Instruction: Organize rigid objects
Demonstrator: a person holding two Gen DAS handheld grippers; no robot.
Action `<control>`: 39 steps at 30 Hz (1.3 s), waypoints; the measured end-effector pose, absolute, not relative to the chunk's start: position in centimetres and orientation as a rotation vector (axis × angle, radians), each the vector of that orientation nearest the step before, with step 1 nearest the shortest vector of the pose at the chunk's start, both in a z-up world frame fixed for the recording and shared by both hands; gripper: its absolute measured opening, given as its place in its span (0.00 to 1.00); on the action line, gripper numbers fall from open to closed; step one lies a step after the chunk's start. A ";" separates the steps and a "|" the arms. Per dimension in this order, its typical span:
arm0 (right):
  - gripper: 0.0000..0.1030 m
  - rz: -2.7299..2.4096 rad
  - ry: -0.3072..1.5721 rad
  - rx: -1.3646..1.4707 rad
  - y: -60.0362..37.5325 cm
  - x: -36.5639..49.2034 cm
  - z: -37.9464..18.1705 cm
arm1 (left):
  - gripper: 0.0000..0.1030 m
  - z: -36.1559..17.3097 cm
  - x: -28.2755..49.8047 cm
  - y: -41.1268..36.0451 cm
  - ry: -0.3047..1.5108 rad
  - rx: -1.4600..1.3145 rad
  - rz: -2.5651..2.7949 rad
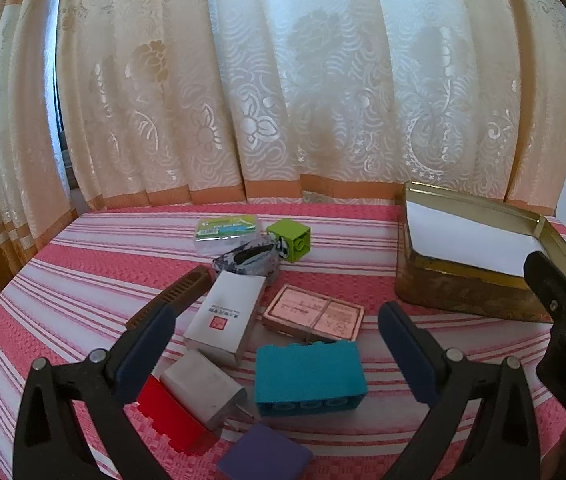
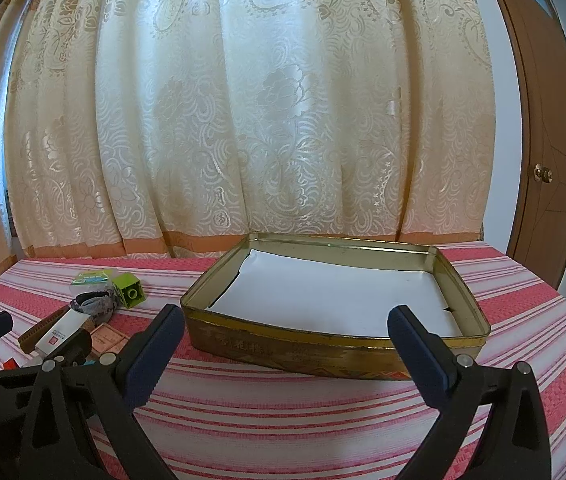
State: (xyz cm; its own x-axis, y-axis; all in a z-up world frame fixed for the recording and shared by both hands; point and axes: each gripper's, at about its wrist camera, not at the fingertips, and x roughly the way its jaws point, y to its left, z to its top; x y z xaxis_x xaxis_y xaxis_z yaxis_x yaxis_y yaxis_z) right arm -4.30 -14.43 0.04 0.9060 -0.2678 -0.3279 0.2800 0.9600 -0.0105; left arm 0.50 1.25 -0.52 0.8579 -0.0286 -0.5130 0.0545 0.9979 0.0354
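Observation:
My left gripper (image 1: 279, 336) is open and empty above a pile on the striped cloth: a teal brick (image 1: 309, 376), a white charger (image 1: 203, 388), a red brick (image 1: 171, 416), a purple block (image 1: 263, 456), a white box (image 1: 227, 316), a pink card box (image 1: 315, 316), a brown comb (image 1: 179, 296), a green brick (image 1: 291, 240) and a clear case (image 1: 229, 232). My right gripper (image 2: 283, 336) is open and empty in front of the gold tin (image 2: 267, 344), which is lined with white paper. The tin's rim (image 1: 475, 268) also shows at right in the left wrist view.
A patterned black-and-white pouch (image 1: 249, 260) lies behind the white box. Cream curtains (image 2: 243, 120) hang along the table's far edge. A wooden door (image 2: 547, 160) stands at the right. The left gripper's body (image 2: 3, 360) shows at lower left in the right wrist view.

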 end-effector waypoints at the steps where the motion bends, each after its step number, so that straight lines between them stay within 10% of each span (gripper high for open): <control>1: 1.00 -0.283 0.334 0.037 -14.4 -4.3 0.0 | 1.00 -0.5 0.5 1.2 0.538 0.049 -0.044; 33: 0.99 -0.097 0.396 0.031 -12.9 -3.6 -0.7 | 1.00 -1.2 0.2 6.5 0.588 0.057 -0.007; 39: 0.82 0.015 0.448 0.024 -11.6 -2.9 -1.0 | 1.00 -1.2 0.8 10.0 0.612 0.021 0.040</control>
State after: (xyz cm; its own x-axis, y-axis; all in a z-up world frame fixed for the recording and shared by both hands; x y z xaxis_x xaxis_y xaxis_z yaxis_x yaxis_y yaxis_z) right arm -2.91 -11.60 -1.04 0.9013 0.0201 -0.4328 -0.0096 0.9996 0.0264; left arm 0.79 10.02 -1.23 0.8175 0.0437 -0.5743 -0.0315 0.9990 0.0312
